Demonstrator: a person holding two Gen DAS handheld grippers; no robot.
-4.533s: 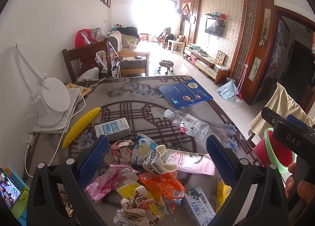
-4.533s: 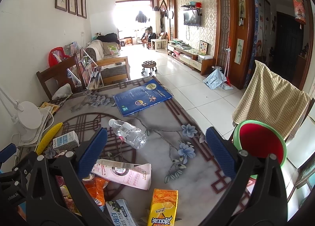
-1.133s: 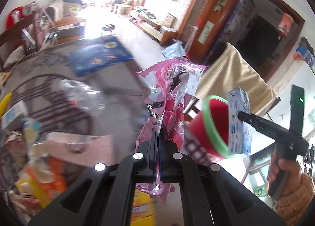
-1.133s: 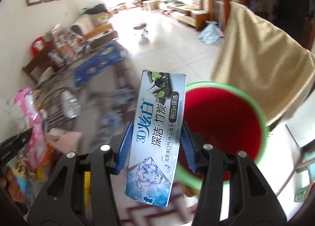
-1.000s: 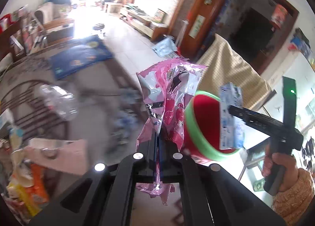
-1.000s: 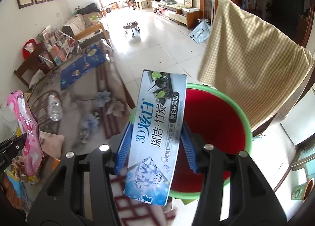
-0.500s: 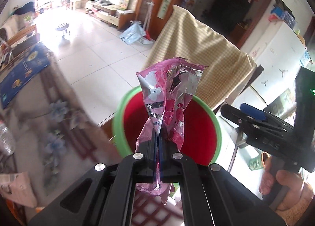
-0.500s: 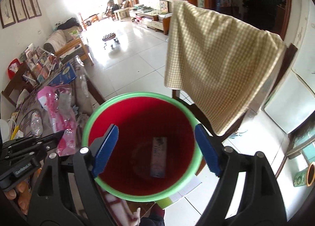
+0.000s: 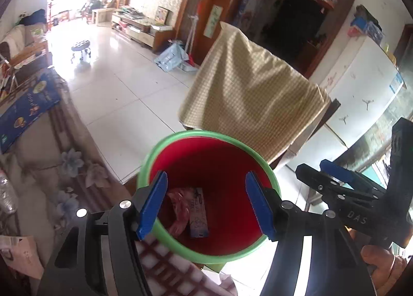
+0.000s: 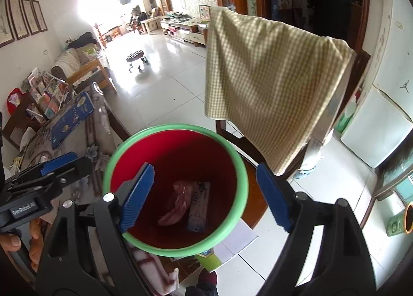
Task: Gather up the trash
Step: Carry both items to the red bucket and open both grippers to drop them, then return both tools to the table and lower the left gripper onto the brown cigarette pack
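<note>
A red bin with a green rim (image 9: 206, 133) (image 10: 175, 127) stands beside the table, right below both grippers. At its bottom lie a crumpled pink wrapper (image 9: 178, 208) (image 10: 178, 205) and a blue-white toothpaste box (image 9: 198, 216) (image 10: 200, 208). My left gripper (image 9: 206, 203) hangs over the bin mouth with its jaws opening and nothing between them. My right gripper (image 10: 206, 196) hovers over the same mouth, its jaws also opening and empty. In the left wrist view the right gripper (image 9: 311, 165) shows from the side, at the right of the bin.
A chair draped with a yellow checked cloth (image 9: 247, 95) (image 10: 271, 84) stands just behind the bin. The patterned table (image 9: 38, 167) lies to the left with a blue book (image 10: 72, 118) and a plastic bottle (image 9: 5, 195). A white fridge (image 10: 382, 115) stands at the right.
Both hands swung from the table to above the bin. The right gripper let the toothpaste box drop in, then the left gripper opened and the pink wrapper fell in beside it.
</note>
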